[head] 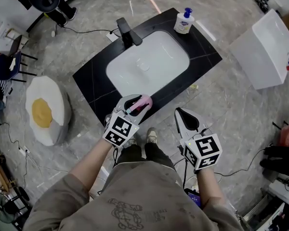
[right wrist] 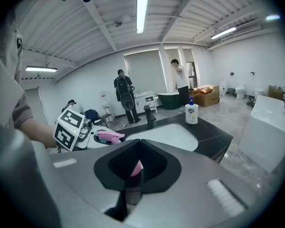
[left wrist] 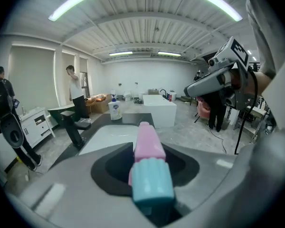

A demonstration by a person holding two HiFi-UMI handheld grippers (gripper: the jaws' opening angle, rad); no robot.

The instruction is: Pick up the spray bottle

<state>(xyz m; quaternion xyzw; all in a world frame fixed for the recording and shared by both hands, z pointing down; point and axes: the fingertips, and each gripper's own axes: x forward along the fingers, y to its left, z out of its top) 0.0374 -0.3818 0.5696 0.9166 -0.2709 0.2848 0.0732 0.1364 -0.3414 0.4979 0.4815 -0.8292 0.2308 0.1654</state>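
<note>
Currently, left claw [head: 136,106] is clamping the pink spray bottle [head: 144,101] over the near edge of the black table [head: 207,52] with the white sink [head: 154,61], while right claw [head: 181,113] is hanging alongside, jaws together.

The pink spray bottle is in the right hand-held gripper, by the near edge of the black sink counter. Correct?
No. The pink spray bottle is in the left hand-held gripper, not the right, as the left gripper view shows. It is by the near edge of the black sink counter.
</note>
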